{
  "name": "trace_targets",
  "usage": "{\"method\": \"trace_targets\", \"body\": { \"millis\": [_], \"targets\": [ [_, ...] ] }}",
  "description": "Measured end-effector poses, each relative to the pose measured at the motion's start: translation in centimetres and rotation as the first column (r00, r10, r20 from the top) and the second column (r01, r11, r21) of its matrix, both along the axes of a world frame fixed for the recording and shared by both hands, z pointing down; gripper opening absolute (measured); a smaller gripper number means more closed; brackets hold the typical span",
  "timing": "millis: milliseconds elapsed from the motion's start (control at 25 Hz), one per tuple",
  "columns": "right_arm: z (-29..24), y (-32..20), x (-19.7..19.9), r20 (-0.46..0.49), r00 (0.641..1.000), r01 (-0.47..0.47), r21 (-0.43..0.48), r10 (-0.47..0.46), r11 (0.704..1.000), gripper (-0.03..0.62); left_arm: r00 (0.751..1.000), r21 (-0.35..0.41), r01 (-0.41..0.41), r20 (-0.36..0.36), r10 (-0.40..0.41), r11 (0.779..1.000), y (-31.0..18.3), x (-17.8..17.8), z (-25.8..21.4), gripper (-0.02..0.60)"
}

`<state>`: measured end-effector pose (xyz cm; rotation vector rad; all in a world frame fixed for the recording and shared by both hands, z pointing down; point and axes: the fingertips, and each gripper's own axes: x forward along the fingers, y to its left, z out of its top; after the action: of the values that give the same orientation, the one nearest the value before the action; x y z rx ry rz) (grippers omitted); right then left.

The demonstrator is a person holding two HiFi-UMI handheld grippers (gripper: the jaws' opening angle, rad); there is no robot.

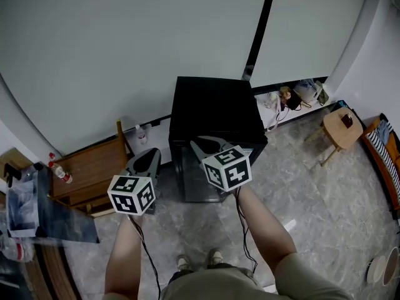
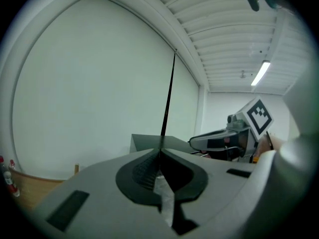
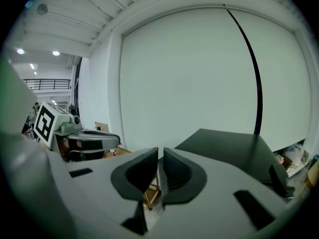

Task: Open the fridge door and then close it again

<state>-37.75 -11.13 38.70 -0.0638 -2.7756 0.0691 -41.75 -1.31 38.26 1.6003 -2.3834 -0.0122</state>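
Note:
A small black fridge stands against the white wall, its door facing me and closed. My left gripper hovers just left of the fridge's front, its jaws pressed together with nothing in them. My right gripper hangs before the fridge's upper front edge; a narrow slit shows between its jaws and nothing lies in it. In the left gripper view the shut left gripper points over the fridge top, with the right gripper beside it. In the right gripper view the right gripper aims left of the fridge.
A low wooden bench with a bottle stands left of the fridge, another bottle behind it. A glass-topped table is at far left. A wooden stool and bags sit to the right.

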Motion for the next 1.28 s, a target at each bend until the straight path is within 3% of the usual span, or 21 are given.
{"method": "trace_targets", "body": {
  "millis": [480,720,1000,1280],
  "targets": [
    [-7.5,2.2,10.5,0.145,0.989,-0.003,0.105,-0.012,0.994,0.021,0.993,0.102,-0.032,0.116,0.020,0.994,2.4,6.9,-7.6,0.009],
    [-9.0,2.9,14.8,0.185,0.983,-0.021,0.117,-0.001,0.993,0.018,0.983,0.088,-0.066,0.177,0.049,0.994,3.3,9.9,-8.9,0.009],
    [-10.4,2.4,19.7,0.203,0.979,-0.065,0.158,0.032,0.985,0.017,0.977,0.099,-0.135,0.180,0.115,0.986,4.1,13.6,-8.4,0.009],
    [-9.8,2.5,22.7,0.216,0.975,-0.090,0.126,0.061,0.988,0.017,0.975,0.094,-0.171,0.160,0.154,0.981,4.7,16.0,-6.5,0.009]
  ]
}}
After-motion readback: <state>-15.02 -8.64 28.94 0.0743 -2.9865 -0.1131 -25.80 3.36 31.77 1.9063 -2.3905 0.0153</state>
